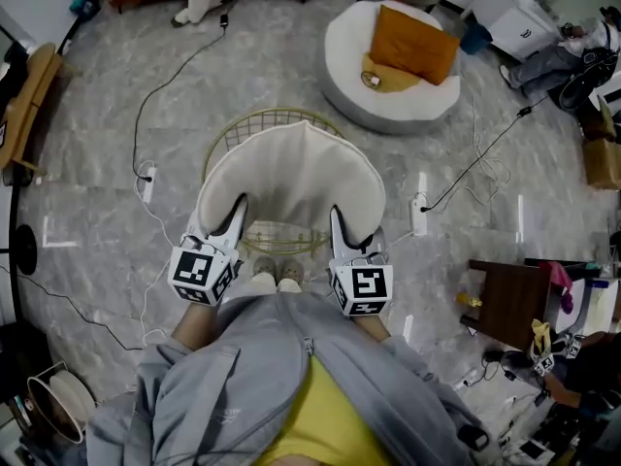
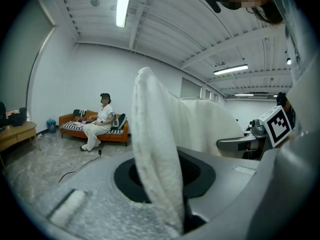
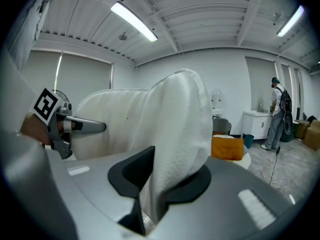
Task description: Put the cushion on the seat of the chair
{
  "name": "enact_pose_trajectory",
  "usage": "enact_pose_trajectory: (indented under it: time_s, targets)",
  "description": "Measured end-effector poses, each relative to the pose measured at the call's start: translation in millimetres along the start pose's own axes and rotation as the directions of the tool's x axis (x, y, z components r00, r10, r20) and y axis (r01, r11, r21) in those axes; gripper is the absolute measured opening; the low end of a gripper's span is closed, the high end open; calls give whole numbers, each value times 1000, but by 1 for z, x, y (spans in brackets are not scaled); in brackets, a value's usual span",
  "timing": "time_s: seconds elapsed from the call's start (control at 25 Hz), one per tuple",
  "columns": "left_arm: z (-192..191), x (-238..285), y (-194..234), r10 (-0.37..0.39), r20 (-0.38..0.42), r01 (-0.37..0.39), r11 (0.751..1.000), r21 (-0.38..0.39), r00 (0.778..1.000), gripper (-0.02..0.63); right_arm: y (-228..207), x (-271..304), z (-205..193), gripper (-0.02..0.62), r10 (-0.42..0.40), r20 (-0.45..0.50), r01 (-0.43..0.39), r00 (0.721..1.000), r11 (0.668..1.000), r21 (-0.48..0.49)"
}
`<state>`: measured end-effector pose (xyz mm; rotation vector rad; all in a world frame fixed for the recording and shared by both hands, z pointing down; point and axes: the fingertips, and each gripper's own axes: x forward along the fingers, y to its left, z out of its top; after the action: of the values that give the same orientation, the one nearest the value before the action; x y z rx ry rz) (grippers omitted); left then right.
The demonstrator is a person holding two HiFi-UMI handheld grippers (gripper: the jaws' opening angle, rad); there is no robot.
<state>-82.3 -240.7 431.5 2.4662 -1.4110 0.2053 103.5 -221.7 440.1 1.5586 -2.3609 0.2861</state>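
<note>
A cream, crescent-shaped cushion (image 1: 291, 175) hangs over the gold wire chair (image 1: 254, 129), whose seat (image 1: 278, 236) shows below it. My left gripper (image 1: 231, 219) is shut on the cushion's left end and my right gripper (image 1: 342, 225) is shut on its right end. In the left gripper view the white fabric (image 2: 155, 174) is pinched between the jaws, and the right gripper (image 2: 250, 143) shows across from it. The right gripper view has the cushion (image 3: 177, 149) clamped in its jaws, with the left gripper (image 3: 82, 126) beyond.
A round white pouf (image 1: 388, 61) carrying an orange pillow (image 1: 412, 42) stands beyond the chair. Cables and power strips (image 1: 419, 214) lie on the marble floor. There is a dark wooden stool (image 1: 514, 299) at right, and an orange sofa (image 2: 92, 129) with a seated person behind.
</note>
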Motion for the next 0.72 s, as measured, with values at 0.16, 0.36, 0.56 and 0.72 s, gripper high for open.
enact_pose_trajectory:
  time_s: [0.16,0.36,0.56,0.72]
  targets:
    - [-12,18,8,-26,-36,25,1000,-16,999,72,-7,14,-12,74,-21,-36,22,999,1000,11]
    - [-35,39,20,-54,-88,50,998,-47,995,72,-12,33,-33,75,-36,-90,38,995,999,21]
    - [-63,57,31,-69,-139,59,996,-73,988,72,-13,49,-58,75,-32,-146,36,989,999,30]
    - [-92,71,41,-79,-186,61,993,-98,979,74,-15,66,-85,77,-20,-206,30,978,999,45]
